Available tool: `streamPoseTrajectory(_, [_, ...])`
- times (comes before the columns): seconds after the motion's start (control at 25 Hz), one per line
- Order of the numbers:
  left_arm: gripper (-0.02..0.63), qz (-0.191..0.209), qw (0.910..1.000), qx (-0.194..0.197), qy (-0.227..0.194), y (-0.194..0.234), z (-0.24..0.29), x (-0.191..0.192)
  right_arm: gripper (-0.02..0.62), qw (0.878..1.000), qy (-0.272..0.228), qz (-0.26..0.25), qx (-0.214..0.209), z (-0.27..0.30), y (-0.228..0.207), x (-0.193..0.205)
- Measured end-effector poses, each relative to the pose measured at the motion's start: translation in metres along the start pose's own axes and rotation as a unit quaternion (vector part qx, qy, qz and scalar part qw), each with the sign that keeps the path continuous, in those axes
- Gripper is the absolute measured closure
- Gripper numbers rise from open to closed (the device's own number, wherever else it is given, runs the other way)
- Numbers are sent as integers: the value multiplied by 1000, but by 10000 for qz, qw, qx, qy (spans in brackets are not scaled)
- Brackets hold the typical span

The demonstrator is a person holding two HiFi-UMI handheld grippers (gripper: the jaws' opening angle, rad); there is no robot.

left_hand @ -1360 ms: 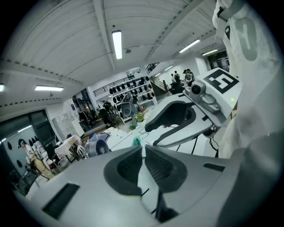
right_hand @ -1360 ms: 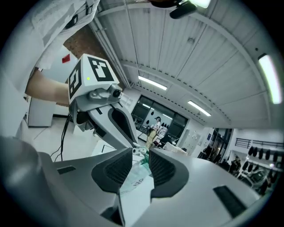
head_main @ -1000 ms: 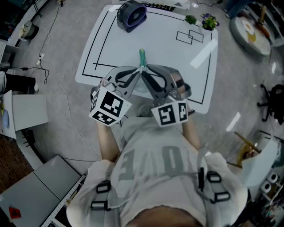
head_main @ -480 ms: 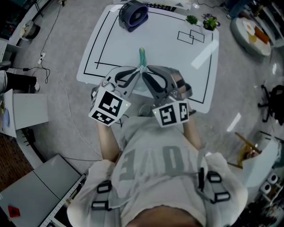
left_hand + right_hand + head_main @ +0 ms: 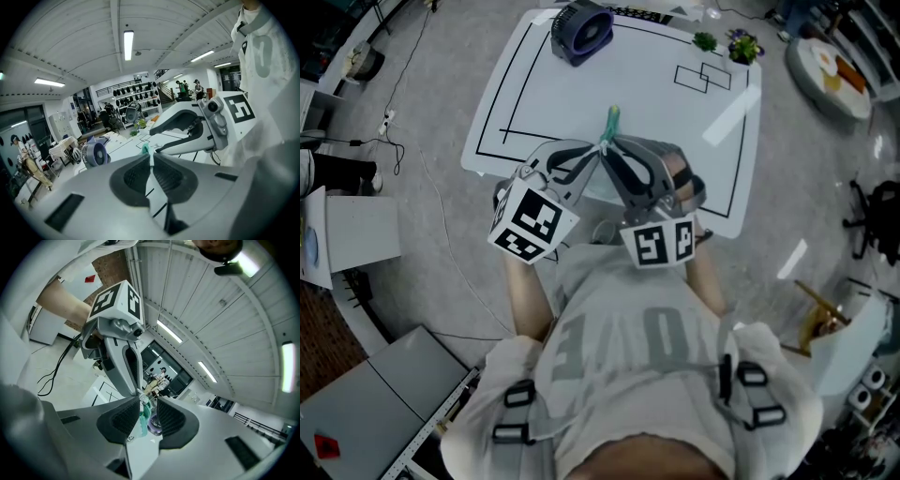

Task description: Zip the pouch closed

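Observation:
A slim teal pouch hangs in the air over the white table, its free end leaning away to the right. Both grippers meet at its near end. My left gripper is shut on a thin edge of the pouch, whose teal tip pokes out past the closed jaws. My right gripper comes in from the other side and is shut on the pouch, with teal and pale material between its pads. Each gripper view shows the other gripper's arm close in front.
A dark purple desk fan stands at the table's far edge, and small green plants sit at the far right corner. Black lines are marked on the tabletop. Grey floor, cables and cabinets surround the table.
The pouch's free end has tipped from nearly straight ahead over to the right. The right gripper's marker cube has rolled slightly. Both grippers stay in place.

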State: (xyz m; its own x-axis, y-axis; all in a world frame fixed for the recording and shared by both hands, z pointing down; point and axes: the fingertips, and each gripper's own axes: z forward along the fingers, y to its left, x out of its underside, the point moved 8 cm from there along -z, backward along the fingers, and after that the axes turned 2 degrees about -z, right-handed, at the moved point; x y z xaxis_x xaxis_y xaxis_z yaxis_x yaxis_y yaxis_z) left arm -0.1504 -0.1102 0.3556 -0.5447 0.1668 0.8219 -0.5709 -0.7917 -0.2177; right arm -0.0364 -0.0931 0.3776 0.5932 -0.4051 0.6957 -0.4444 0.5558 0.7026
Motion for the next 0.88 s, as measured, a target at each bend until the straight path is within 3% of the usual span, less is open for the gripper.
streamPoseTrajectory(0.4, [586,85,9999,-54,-34,-1,0,-1,517,9973,-195,702,-132,-2,-4,-3])
streamPoseTrajectory(0.88, [586,94,9999,4,-59,-1,-1,-3,584,9938,-114,992,-490,-2,-16,-9])
